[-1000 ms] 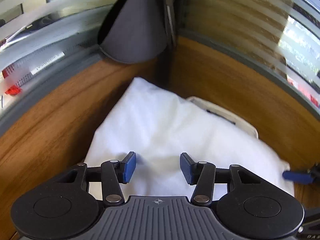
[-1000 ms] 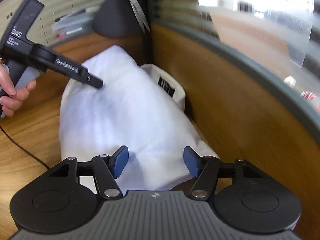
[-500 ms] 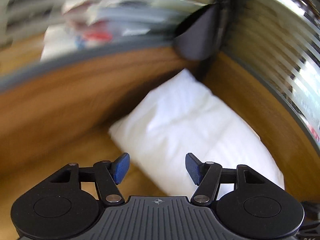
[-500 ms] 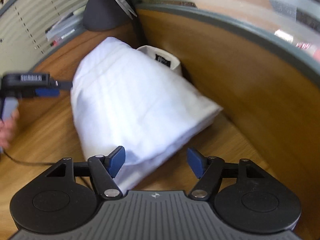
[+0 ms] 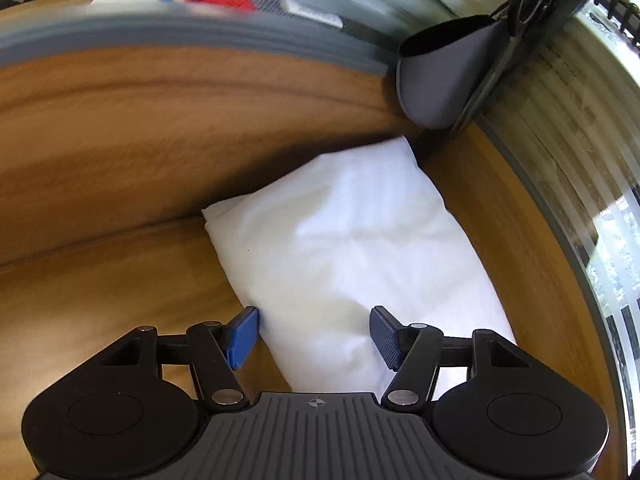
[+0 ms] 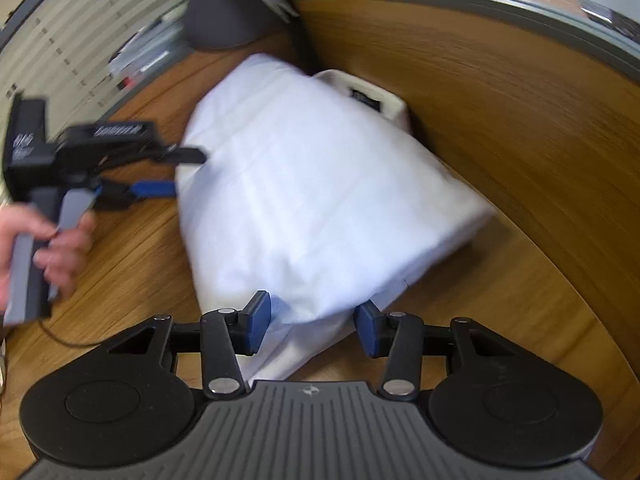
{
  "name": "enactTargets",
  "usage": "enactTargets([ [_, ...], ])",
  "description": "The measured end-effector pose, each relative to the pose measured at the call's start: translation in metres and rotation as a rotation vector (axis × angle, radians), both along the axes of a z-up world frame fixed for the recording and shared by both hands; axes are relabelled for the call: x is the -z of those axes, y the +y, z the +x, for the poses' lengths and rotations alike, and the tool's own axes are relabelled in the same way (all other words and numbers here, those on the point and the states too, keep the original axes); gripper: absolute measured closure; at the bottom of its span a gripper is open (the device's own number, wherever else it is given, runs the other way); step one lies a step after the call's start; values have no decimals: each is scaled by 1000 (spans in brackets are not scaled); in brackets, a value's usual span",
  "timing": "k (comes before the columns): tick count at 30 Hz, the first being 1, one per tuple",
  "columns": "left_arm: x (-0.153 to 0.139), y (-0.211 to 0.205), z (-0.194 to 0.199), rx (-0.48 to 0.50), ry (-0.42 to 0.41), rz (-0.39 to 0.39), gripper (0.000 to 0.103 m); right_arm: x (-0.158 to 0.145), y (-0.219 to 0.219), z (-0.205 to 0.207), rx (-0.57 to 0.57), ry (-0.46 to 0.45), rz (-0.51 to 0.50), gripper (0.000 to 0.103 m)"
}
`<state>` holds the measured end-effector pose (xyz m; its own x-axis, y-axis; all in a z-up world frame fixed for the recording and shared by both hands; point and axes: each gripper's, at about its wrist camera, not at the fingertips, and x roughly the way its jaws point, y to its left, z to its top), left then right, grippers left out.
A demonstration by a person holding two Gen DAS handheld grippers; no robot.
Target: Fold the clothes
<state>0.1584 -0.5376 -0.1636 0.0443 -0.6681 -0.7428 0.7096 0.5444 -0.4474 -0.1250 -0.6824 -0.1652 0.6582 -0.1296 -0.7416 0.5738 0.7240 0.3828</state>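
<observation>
Nearest to us in the right wrist view, the right gripper has its two blue fingers set on either side of the near edge of the folded white shirt. The fingers have just been closing, and the cloth lies between them, but we cannot tell if they already press on it, because the picture is blurred.

In the left wrist view, the left gripper has its fingers spread. Its jaws have just been opening and now stand apart. The left finger is over the wooden counter, just beside the shirt's edge, and the right finger is over the white cloth. They do not pinch it.

The shirt lies on the counter, pushed into the corner where two wooden side walls meet. Its collar with a dark label points to the far wall.

To the left in the right wrist view, we see a person's hand holding the left gripper's handle, with its fingers reaching to the shirt's left side.

Farthest, a dark grey pouch hangs in the corner above the shirt, and scissors hang beside it.
</observation>
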Motion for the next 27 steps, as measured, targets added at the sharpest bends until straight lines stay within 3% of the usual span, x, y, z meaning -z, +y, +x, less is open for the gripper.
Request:
enactTargets([
  [9, -8, 12, -4, 18, -40, 20, 38, -8, 4, 9, -5, 33, -30, 50],
  [17, -37, 64, -26, -28, -100, 5, 32, -37, 21, -7, -36, 60, -112, 35],
  [21, -58, 97, -46, -57, -152, 18, 26, -60, 37, -16, -41, 46, -164, 32],
  [23, -68, 115, -56, -57, -173, 9, 21, -73, 47, -19, -37, 32, -184, 24],
  [27, -90, 154, -79, -54, -250, 7, 7, -97, 74, -20, -28, 6, -222, 18],
])
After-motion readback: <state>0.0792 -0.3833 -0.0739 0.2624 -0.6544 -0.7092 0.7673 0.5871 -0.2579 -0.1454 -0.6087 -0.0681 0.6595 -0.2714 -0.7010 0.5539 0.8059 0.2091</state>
